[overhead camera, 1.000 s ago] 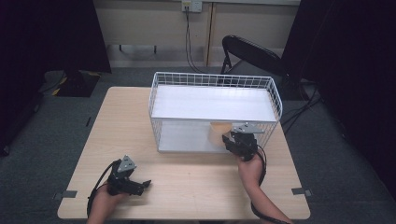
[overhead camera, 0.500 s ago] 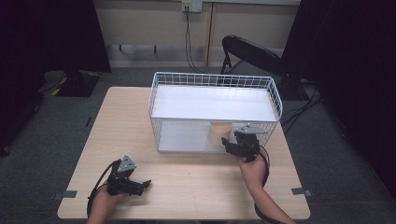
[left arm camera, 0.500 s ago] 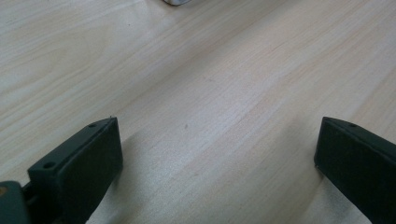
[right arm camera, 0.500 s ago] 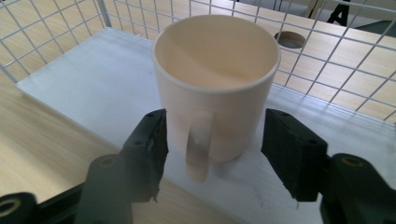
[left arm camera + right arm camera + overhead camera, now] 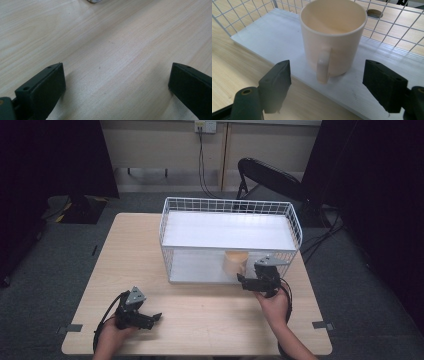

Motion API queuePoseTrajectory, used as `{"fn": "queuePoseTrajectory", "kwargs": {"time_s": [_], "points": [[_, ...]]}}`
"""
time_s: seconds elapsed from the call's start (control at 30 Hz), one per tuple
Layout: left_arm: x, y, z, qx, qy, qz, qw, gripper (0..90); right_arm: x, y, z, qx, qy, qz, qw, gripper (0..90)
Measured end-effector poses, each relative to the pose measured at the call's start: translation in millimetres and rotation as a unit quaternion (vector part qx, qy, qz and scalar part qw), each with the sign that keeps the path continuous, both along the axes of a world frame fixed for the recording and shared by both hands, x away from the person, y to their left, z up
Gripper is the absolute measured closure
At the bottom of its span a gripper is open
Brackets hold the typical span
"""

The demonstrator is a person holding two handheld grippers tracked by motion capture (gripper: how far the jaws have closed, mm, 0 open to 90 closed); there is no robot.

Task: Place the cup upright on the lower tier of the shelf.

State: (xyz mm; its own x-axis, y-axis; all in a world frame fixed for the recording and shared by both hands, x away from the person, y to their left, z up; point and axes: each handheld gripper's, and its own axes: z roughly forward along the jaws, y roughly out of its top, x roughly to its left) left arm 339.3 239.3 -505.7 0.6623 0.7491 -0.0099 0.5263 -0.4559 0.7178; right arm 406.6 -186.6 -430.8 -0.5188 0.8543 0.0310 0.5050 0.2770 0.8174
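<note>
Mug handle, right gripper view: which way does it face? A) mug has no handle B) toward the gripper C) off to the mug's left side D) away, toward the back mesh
B. The handle sits on the near face of the cream mug, centred between the open jaws of the right gripper.

Glossy cream ceramic mug (image 5: 333,37), white wire basket (image 5: 165,225), matt pale wood table (image 5: 130,255)

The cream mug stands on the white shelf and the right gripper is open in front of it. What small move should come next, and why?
Probably ease the right gripper straight back toward the person. Its jaws are open and apart from the mug, which stands upright on the lower white shelf of the wire rack, so it looks already placed.
</note>
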Motion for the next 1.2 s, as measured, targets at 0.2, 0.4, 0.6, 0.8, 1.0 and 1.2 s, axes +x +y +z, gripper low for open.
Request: {"fn": "queuePoseTrajectory", "kwargs": {"time_s": [0.2, 0.4, 0.6, 0.8, 1.0, 1.2], "points": [[0.0, 0.0, 0.0, 0.0, 0.0, 0.0, 1.0, 0.5, -3.4, -4.7, 0.0, 0.004, 0.002, 0.008, 1.0, 20.5], [0.0, 0.0, 0.0, 0.0, 0.0, 0.0, 1.0, 0.5, -9.0, -11.6, 0.4, 0.006, 0.001, 0.015, 0.9999, 19.2], [0.0, 0.0, 0.0, 0.0, 0.0, 0.0, 1.0, 0.5, -13.6, -19.4, -0.1, 0.006, 0.0, 0.02, 0.9998, 18.6], [0.0, 0.0, 0.0, 0.0, 0.0, 0.0, 1.0, 0.5, -18.7, -26.5, -1.3, 0.008, 0.0, 0.029, 0.9995, 17.8], [0.0, 0.0, 0.0, 0.0, 0.0, 0.0, 1.0, 0.5, -23.7, -31.3, -2.4, 0.008, -0.001, 0.038, 0.9992, 15.6], [0.0, 0.0, 0.0, 0.0, 0.0, 0.0, 1.0, 0.5, -28.2, -35.1, -4.7, 0.011, 0.001, 0.05, 0.9987, 15.1]]}}
